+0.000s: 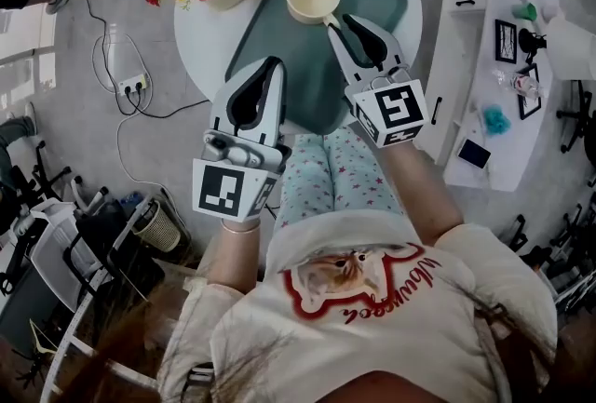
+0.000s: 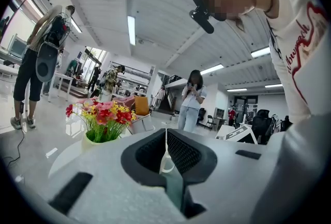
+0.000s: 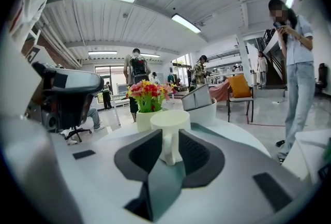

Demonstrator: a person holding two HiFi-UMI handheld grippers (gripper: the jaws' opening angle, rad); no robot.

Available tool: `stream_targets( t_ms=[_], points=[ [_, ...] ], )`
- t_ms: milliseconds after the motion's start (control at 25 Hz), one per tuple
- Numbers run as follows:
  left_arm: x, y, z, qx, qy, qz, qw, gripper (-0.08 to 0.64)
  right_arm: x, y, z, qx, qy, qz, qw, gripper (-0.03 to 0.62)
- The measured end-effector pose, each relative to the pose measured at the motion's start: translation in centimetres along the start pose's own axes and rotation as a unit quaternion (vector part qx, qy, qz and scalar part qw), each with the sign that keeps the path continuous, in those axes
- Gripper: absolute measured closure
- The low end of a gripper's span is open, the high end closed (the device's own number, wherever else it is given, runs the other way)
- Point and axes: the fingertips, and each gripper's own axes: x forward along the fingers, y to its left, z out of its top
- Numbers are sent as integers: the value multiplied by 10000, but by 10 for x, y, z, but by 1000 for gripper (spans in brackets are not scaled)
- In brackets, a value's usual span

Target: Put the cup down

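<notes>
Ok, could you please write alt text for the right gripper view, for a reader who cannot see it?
A cream cup stands upright over a green tray, its handle gripped in the right tongs. Behind it is a white pot of red and yellow flowers, and a person stands at the far right.
</notes>
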Motion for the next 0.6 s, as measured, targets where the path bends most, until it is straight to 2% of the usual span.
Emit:
stream_targets(
  t_ms=[600],
  points=[
    [6,-22,40,218,-140,-155,9995,538,-52,11,110,-131,-918,-6,9957,523]
  ],
)
